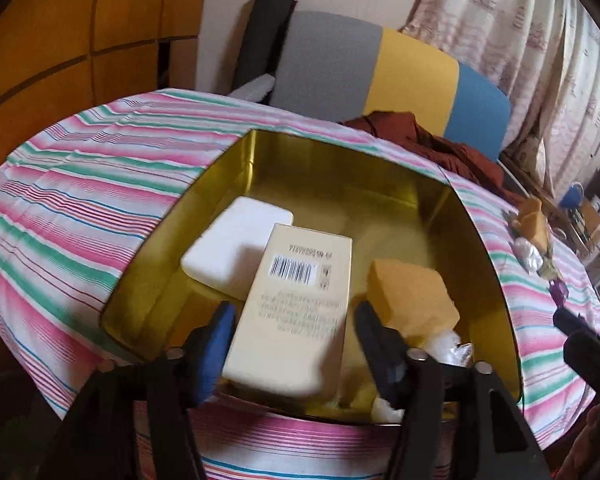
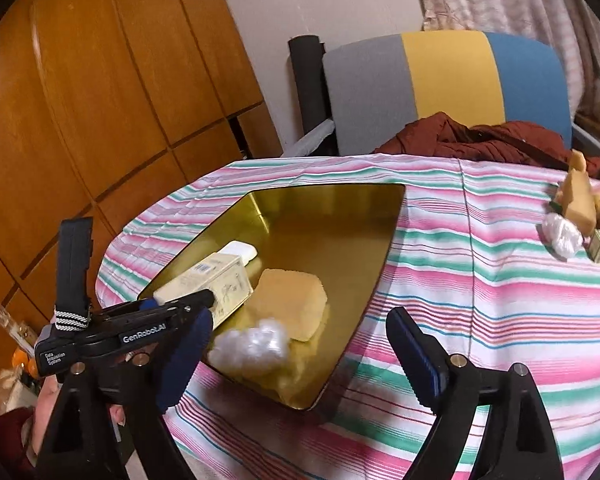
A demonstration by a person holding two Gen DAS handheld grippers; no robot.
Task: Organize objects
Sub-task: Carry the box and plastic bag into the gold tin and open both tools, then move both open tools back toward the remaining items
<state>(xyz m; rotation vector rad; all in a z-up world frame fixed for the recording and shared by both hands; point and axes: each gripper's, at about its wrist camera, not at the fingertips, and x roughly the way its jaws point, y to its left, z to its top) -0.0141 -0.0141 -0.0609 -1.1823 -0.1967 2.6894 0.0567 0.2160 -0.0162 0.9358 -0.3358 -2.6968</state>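
Inside the gold tin (image 1: 228,184), toward its left wall, lies a white bar (image 1: 228,248) like soap: likely hard, smooth and a bit slippery, best taken across its short sides. Overlapping the bar's right edge, the cream carton (image 1: 296,312) lies flat, barcode up. It reads as light, stiff cardboard that would dent under a hard squeeze, so its long side faces are the place to pinch. The left gripper (image 1: 296,344) straddles the carton's near end, fingers spread, their pads clear of its sides. Right of the carton sits an orange sponge (image 1: 412,292), soft and light, safe to grab anywhere. By the tin's near wall lies crinkly clear wrap (image 2: 252,344), flimsy and slippery. The right gripper (image 2: 296,352) hovers over the tin's near right corner, fingers wide apart and empty. Well right of the tin, more small items (image 2: 576,208) wait on the striped tabletop (image 2: 480,280).
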